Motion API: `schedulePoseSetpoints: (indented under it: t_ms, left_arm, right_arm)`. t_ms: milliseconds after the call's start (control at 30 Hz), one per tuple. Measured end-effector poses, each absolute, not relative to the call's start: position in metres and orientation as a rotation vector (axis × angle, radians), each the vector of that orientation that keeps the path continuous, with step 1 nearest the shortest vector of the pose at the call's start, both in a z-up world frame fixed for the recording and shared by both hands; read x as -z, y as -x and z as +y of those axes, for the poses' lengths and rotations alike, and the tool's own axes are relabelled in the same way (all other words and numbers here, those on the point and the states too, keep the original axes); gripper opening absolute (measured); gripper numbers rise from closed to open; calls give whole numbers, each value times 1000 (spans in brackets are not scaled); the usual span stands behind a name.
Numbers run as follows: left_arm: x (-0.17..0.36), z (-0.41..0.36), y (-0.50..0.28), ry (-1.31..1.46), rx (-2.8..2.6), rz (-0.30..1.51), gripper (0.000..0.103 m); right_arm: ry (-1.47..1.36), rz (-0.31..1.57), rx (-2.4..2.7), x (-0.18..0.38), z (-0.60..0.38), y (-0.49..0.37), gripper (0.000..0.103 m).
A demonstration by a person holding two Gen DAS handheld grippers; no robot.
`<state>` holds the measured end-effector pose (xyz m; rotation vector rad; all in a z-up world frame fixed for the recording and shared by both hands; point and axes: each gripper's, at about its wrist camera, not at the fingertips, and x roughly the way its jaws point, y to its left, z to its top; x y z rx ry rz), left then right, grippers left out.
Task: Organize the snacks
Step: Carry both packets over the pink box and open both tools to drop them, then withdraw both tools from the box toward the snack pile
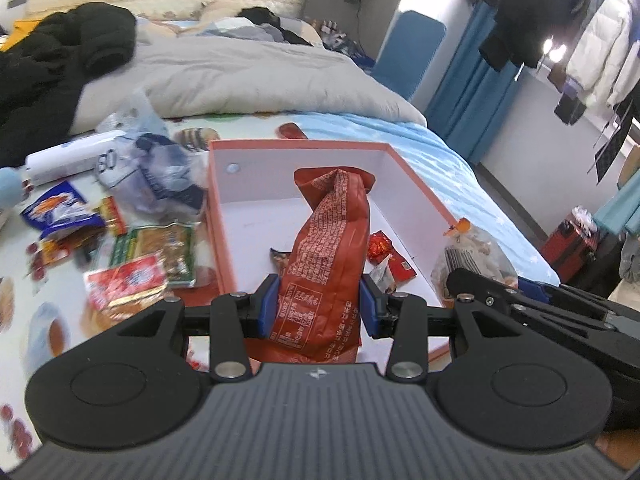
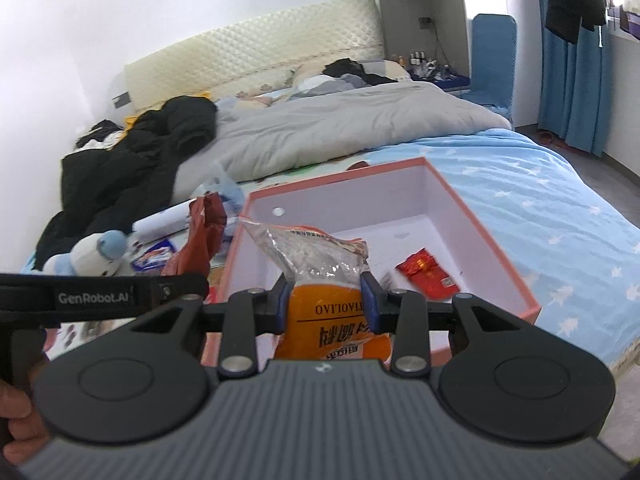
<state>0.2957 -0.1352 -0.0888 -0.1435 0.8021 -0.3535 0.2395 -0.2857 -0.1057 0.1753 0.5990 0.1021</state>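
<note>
Left gripper (image 1: 318,306) clamped on red snack packet (image 1: 330,240), right gripper (image 2: 329,302) clamped on orange-and-clear bag (image 2: 320,276), both above pink box (image 2: 496,240)

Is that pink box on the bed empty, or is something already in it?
Not empty, but nearly: the pink box is open-topped, with a small red packet on its white floor, most of which is bare.

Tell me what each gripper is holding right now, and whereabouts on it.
Left gripper clamps the dark red snack packet across its lower half; right gripper clamps the orange and clear snack bag around its middle.
</note>
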Motion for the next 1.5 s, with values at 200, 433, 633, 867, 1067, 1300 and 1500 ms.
schedulePoseSetpoints:
  t_ms: [200, 433, 633, 867, 1067, 1300, 1500]
  left_arm:
    - [109, -153, -343, 134, 370, 843, 47]
    - [136, -161, -376, 112, 368, 899, 48]
    - [139, -155, -380, 95, 374, 903, 48]
    - [120, -147, -364, 101, 361, 857, 61]
    - [94, -136, -330, 103, 362, 807, 61]
    - [66, -117, -278, 112, 356, 752, 61]
    - [45, -94, -230, 140, 336, 707, 61]
  right_arm:
    - [-191, 644, -86, 126, -303, -276, 39]
    - [-230, 713, -68, 155, -311, -308, 40]
    - [-246, 725, -56, 164, -314, -319, 40]
    - [-248, 743, -34, 162, -310, -313, 69]
    - [-253, 691, -49, 142, -307, -289, 68]
    - [-258, 633, -74, 119, -295, -248, 68]
    - [-253, 599, -113, 105, -279, -213, 68]
